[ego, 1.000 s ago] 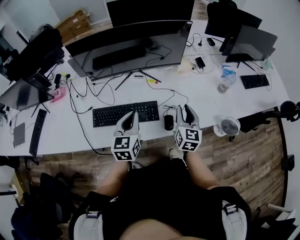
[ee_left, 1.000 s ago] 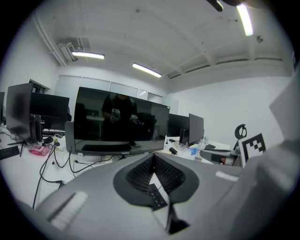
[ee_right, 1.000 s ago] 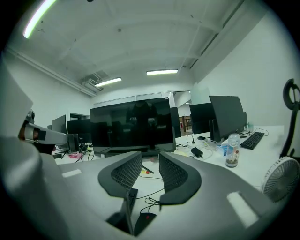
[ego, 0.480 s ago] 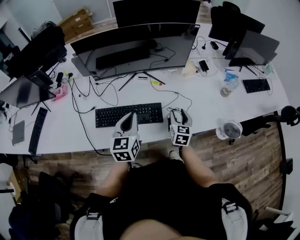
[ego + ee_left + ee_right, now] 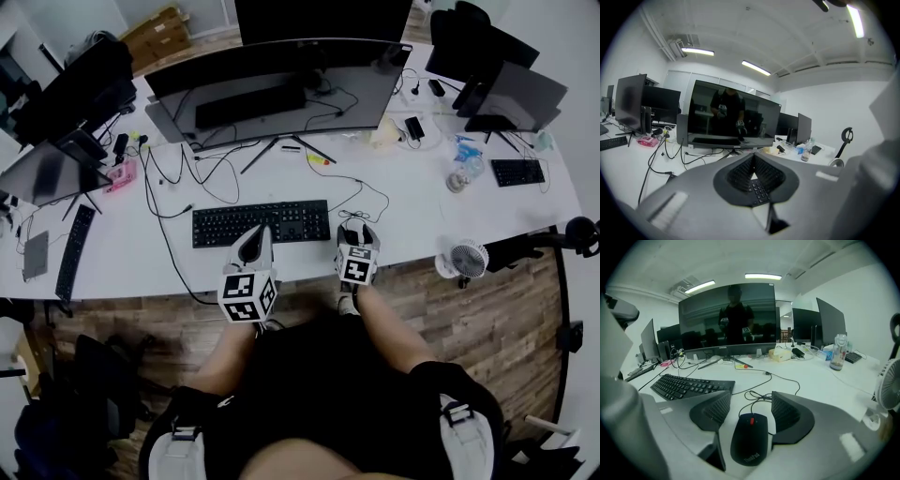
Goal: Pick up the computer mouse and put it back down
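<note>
In the head view, the left gripper (image 5: 255, 246) hangs over the near edge of the desk (image 5: 422, 202), in front of the keyboard (image 5: 261, 223). The right gripper (image 5: 358, 234) sits low at the keyboard's right end. The mouse is hidden beneath it here.

In the left gripper view, the left gripper (image 5: 752, 161) has its jaws drawn together, leaving only a sliver of gap. Nothing is in it, and a few keyboard keys show through. It points level across the desk toward the monitor (image 5: 733, 117).

In the right gripper view, the right gripper (image 5: 751, 399) is opening its jaws and they already stand wide. The mouse (image 5: 750, 439) lies flat on the desk between them, apart from the left pad and very near the right one, with neither pressing on it. Its cable (image 5: 759, 380) runs forward from its nose in loose loops just past the jaw tips.

The mouse looks light and rigid, a hard plastic shell that will take a firm pinch without damage. Its top is smooth and domed, so pads set high would likely slide off. The two flanks at about mid-length, low on the body, seem the best hold, clear of the red wheel and the buttons. The slack cable should allow a short lift, though it may tug or swing the nose.
</note>
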